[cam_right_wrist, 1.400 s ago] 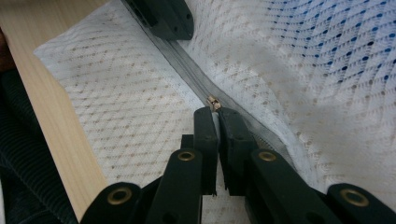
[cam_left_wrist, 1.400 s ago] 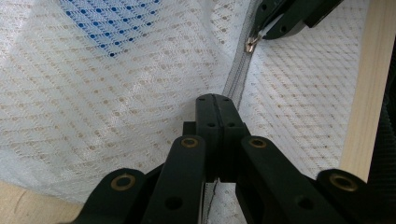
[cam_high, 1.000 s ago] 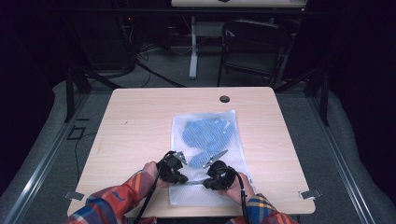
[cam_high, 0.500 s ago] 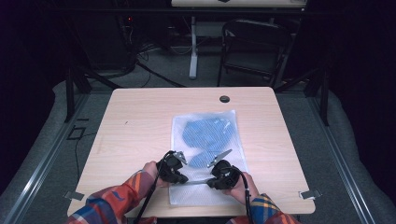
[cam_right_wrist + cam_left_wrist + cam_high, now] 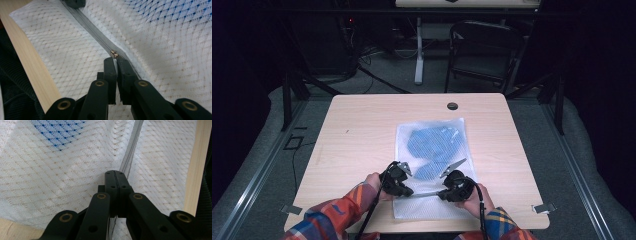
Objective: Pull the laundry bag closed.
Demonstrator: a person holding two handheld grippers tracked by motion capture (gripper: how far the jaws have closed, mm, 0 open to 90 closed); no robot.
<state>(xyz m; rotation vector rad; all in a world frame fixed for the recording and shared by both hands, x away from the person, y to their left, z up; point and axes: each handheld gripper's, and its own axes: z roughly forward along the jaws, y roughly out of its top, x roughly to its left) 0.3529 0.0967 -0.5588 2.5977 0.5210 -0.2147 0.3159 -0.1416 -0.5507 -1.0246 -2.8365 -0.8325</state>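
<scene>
The left hand-held gripper (image 5: 115, 173) is being held with its black jaws pressed together on the grey zipper (image 5: 130, 157) of a white mesh laundry bag (image 5: 62, 182), the zipper tape being pinched between the pads where the mesh is bunching up around them. The right hand-held gripper (image 5: 115, 58) is likewise being kept closed, its jaw tips being set on the zipper line right at the small metal slider (image 5: 114, 53), which is lying just ahead of them; whether the pull tab itself is being gripped cannot be told. In the high view, the left hand-held gripper (image 5: 404, 189) and the right hand-held gripper (image 5: 443, 194) are being held close together over the near end of the mesh bag (image 5: 432, 150), facing each other along the zipper (image 5: 424, 194), which is running across the bag between them. The bag is lying flat on the light wooden worktop (image 5: 357, 135), right of its middle and reaching almost to the near edge, and a blue dotted cloth (image 5: 432, 145) is being seen through the mesh in its farther half. Plaid sleeves (image 5: 332, 220) are coming in from the bottom edge. A dark round grommet (image 5: 452, 106) is sitting in the worktop near its far edge, and a dark chair (image 5: 484, 50) is standing beyond it on the grey floor.
</scene>
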